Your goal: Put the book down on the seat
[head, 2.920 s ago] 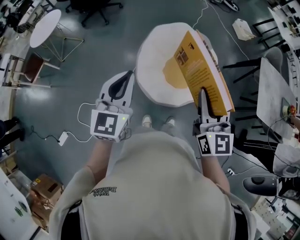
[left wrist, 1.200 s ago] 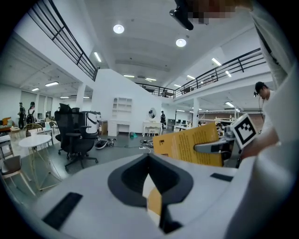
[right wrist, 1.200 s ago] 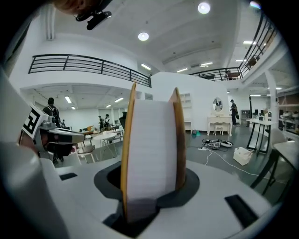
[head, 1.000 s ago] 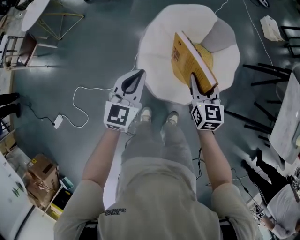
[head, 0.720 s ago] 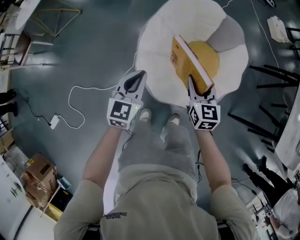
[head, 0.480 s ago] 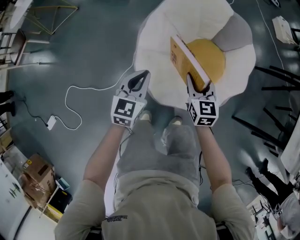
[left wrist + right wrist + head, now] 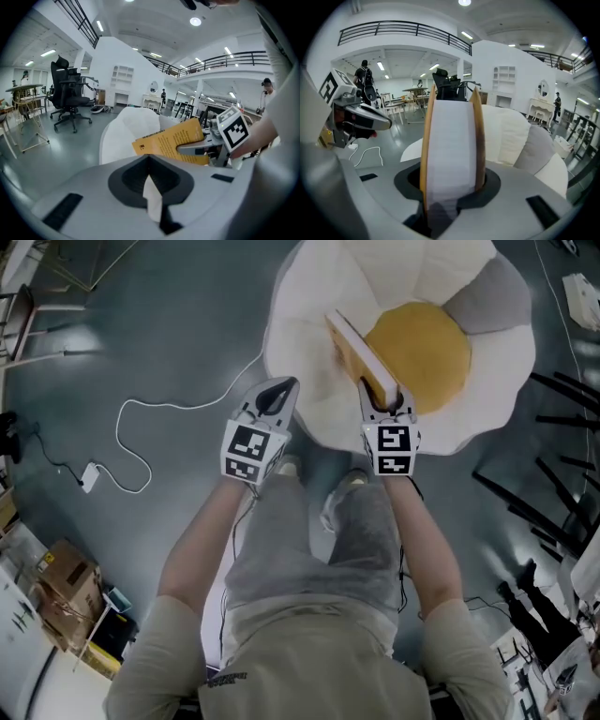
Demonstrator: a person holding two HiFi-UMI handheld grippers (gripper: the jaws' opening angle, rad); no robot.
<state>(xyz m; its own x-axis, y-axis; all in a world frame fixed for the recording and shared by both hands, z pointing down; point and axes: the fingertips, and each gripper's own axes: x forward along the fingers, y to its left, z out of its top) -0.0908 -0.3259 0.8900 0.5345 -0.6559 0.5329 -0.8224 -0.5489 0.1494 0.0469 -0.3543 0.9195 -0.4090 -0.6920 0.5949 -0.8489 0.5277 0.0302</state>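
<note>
Two hand-held grippers show in the head view. At the right, the right hand-held gripper (image 7: 379, 397) pinches a yellow book (image 7: 351, 345) by its near end, on edge, with the white page block facing its camera. The book points to 11 o'clock over the white seat (image 7: 309, 296), just at 9 o'clock of the yellow cushion (image 7: 419, 352). Its cover print is too small to read. At 9 o'clock, the left hand-held gripper (image 7: 275, 395) has its jaws pressed together, empty. Farther that way a white cable (image 7: 119, 427) lies on the floor.

seat (image 7: 300, 343) cut off at top edge; book (image 7: 354, 354) lettering too small to read
</note>
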